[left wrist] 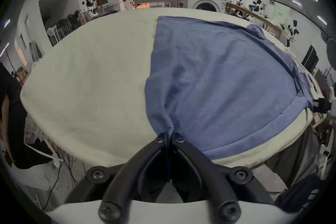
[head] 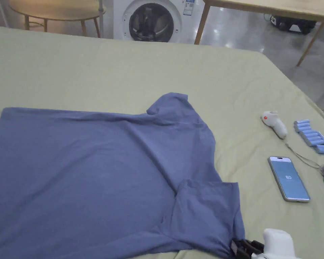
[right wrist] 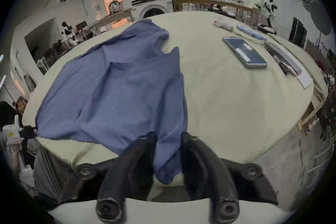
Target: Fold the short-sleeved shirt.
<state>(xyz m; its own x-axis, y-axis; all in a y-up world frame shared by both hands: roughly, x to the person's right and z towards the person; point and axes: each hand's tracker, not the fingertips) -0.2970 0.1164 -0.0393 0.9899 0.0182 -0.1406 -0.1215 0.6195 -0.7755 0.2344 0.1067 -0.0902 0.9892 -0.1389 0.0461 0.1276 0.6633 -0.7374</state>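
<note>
Both claws sit at the near edge of the table (head: 90,64): the left gripper (left wrist: 169,134) has its jaws pressed together on the hem corner of the shirt (head: 90,162), while the right gripper (right wrist: 169,137) stands with jaws parted, blue cloth hanging between them; whether they press on that cloth I cannot tell

Largest of all is the table, covered in pale green cloth. On it the blue short-sleeved shirt lies spread nearly flat, its hem toward the left in the head view, the far sleeve (head: 171,103) sticking up past the collar end, the near sleeve (head: 208,209) folded over the body and running down to the right gripper at the table's edge. A washing machine (head: 151,20) stands beyond the table's far side

To the right of the shirt, well apart from it, lie a phone (head: 288,178) with its screen lit, a small white handheld device (head: 275,123) with a cord, and a row of light blue cylinders (head: 311,135) near the right edge
</note>
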